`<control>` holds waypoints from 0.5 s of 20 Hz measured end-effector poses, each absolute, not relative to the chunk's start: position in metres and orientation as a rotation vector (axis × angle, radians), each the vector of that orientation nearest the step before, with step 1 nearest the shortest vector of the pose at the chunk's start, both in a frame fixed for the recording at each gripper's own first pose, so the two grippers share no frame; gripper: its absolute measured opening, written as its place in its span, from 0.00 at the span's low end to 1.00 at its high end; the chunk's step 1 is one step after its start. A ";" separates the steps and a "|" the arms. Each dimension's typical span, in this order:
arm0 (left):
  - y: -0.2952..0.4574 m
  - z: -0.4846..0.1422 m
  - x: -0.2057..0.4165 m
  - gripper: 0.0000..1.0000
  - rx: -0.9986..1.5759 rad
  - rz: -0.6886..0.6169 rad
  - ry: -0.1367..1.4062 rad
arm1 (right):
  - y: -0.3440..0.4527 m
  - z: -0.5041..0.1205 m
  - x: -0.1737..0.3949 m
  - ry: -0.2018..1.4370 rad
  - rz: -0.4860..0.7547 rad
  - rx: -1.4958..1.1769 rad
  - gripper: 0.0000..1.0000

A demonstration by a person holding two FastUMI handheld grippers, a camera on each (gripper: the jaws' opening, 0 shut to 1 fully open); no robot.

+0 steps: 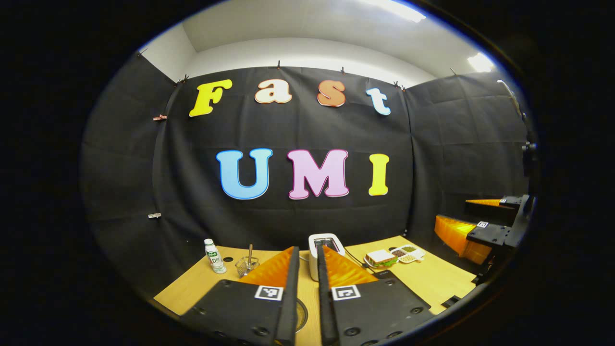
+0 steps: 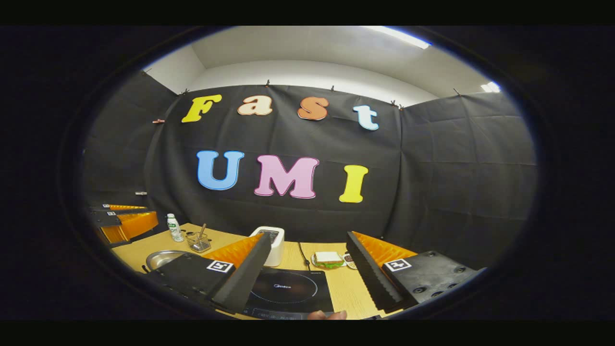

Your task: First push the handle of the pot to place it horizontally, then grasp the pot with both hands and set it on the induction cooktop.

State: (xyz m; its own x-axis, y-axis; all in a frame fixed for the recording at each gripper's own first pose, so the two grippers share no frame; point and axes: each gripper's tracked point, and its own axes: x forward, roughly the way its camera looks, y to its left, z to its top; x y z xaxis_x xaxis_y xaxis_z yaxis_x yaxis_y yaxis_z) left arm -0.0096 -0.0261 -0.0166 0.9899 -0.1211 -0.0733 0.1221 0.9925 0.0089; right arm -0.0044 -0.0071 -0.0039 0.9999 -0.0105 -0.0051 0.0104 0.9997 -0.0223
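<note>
The wooden tabletop [image 2: 346, 288] ran back to the black cloth wall, with open wood to the right of the induction cooktop [image 2: 288, 290], which lay flat near the front edge between the right gripper's [image 2: 312, 274] fingers. Those fingers were spread wide apart, empty, raised above the cooktop. The pot [image 2: 163, 258], a shallow steel vessel, sat at the left of the cooktop, partly hidden behind the right gripper's left finger; its handle could not be made out. Along the far side stood a white toaster [image 2: 271, 245], just behind the cooktop, with a sandwich on a plate [image 2: 328, 259] to its right, and a small bottle [image 2: 175, 228] and a wire basket [image 2: 198, 242] to the far left. In the left gripper view the left gripper [image 1: 307, 288] pointed at the toaster [image 1: 325, 250], its fingers nearly closed with a narrow gap, gripping nothing. The right gripper [image 1: 485, 226] showed at the right edge, held high off the tabletop [image 1: 432, 278].
</note>
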 end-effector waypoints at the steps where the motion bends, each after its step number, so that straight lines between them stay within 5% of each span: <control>1: -0.036 -0.028 -0.011 0.08 0.006 -0.163 0.114 | -0.008 -0.004 -0.005 0.006 -0.012 -0.022 0.96; 10: -0.078 -0.150 -0.051 0.05 -0.010 -0.445 0.572 | -0.008 -0.015 -0.006 0.028 -0.005 -0.028 0.96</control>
